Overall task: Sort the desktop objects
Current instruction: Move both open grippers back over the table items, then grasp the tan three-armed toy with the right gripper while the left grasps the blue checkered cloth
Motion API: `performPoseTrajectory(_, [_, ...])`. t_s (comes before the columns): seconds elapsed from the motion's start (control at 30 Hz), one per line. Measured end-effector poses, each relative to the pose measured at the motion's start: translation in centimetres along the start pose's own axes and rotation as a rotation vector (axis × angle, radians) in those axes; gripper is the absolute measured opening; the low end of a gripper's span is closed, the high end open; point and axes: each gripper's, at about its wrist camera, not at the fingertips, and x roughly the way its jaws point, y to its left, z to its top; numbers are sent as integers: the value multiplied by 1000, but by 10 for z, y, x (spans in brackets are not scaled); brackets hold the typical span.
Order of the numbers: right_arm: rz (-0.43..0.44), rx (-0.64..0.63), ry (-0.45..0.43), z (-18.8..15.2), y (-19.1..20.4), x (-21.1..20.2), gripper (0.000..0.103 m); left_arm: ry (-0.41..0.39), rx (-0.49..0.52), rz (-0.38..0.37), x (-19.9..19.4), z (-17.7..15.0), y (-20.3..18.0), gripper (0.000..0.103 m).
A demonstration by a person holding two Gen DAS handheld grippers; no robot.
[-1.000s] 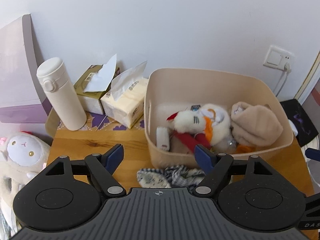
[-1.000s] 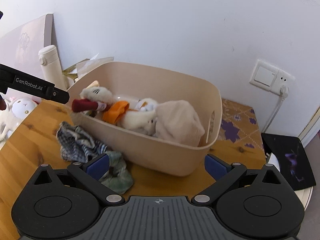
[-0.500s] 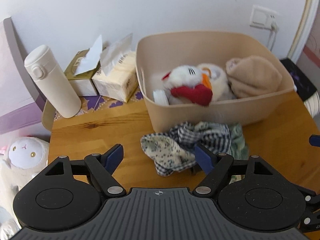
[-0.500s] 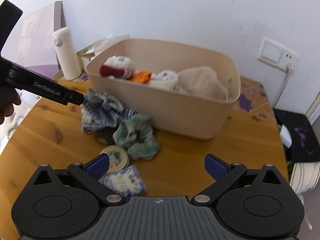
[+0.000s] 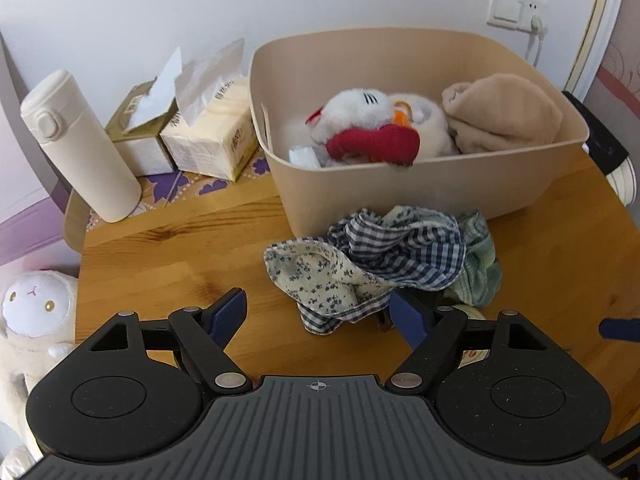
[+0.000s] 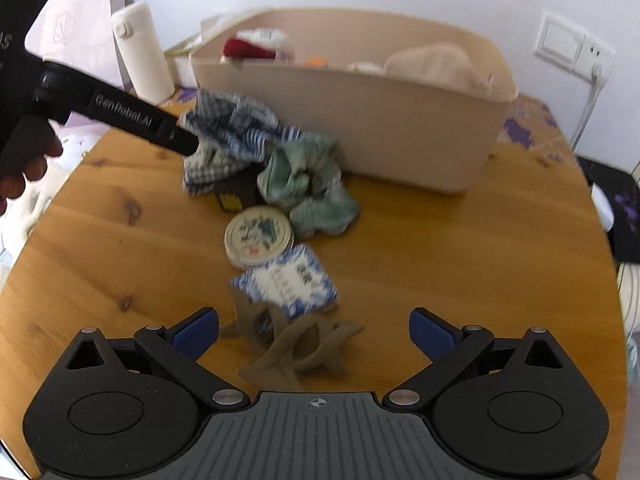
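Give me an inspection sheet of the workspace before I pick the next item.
Surface: wooden table, bare in patches.
Job's things: beige bin holding plush toys and a tan cloth; checked cloth pile, green cloth, round tin, blue-patterned packet and brown openwork piece outside it.
Clutter: white flask, two tissue packs.
Grippers: left gripper open by the cloth pile; right gripper open over the brown piece.
Cables: white cord from wall socket.
Surroundings: white wall, plush lamb beside table.
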Motion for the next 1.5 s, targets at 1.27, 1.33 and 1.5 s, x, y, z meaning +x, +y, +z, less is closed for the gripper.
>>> performPoseTrajectory(1.27, [91, 11, 27, -10, -23, 22, 75, 19, 19, -21, 50, 13, -19, 12])
performPoseTrajectory(1.33, [89, 5, 19, -11, -24, 18, 75, 18, 7, -19, 48, 11, -19, 12])
performPoseTrajectory(1.5, [81, -6, -6, -13, -27, 7, 75, 17, -16, -17, 37, 4, -17, 11])
